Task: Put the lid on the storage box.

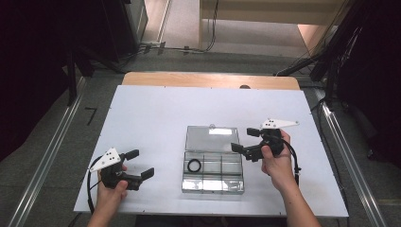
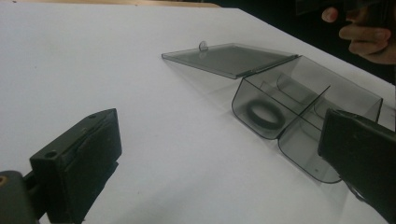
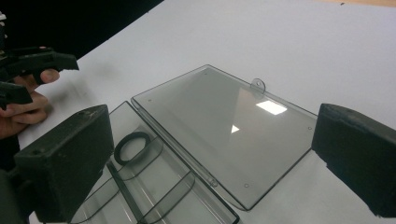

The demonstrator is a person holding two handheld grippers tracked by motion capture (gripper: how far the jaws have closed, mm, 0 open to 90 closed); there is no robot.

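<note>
**Open plastic box with a black ring, a gripper on either side**

Nearest the person, the left gripper (image 1: 139, 163) is hovering low over the white table (image 1: 151, 109), off to the left of the box, with its two jaws spread wide and nothing between them. In the left gripper view the jaws are standing far apart at the bottom corners, framing bare table and the box beyond.

Just past that, in the middle of the table, the clear plastic box (image 1: 213, 177) is sitting open. Its tray is divided into compartments, and a black ring (image 1: 194, 165) is lying flat in the back left compartment, as the high view shows it. The ring (image 2: 265, 113) is resting against the tray's rounded wall in the left gripper view, and it (image 3: 132, 146) is lying beside a divider in the right gripper view. The lid (image 1: 211, 138) is lying folded back flat on the table behind the tray, its small tab at the far edge.

Farther back, the right gripper (image 1: 242, 140) is being held just right of the lid, jaws pointing left and spread, pinching nothing.

No brand, label or writing is readable anywhere on the box or the grippers.
</note>
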